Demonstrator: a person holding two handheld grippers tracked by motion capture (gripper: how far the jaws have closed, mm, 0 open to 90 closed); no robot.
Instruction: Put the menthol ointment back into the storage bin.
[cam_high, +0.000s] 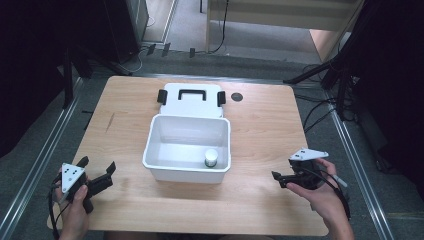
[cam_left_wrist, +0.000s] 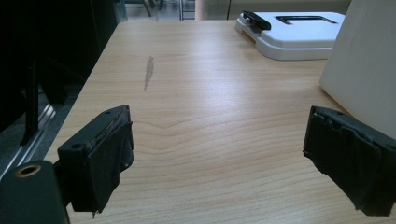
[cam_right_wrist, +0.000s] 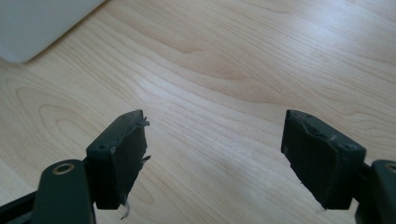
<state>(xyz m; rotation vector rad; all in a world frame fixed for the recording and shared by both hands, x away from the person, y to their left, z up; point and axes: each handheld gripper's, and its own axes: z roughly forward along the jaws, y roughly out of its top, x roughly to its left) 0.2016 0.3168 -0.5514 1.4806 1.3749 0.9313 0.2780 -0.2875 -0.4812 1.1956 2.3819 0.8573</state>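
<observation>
White box (cam_high: 165, 150) and its lid (cam_high: 191, 102) bear no readable writing.

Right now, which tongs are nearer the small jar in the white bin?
Right. The right tongs sit just right of the white bin, on the side where the jar stands. The left tongs are across the bin, farther off.

Surface: light wooden table (cam_high: 260, 125), with a scuff mark (cam_left_wrist: 148, 71).
Centre: open white bin (cam_high: 155, 137).
Behind it: white lid (cam_high: 192, 105), black handle, touching the bin.
</observation>
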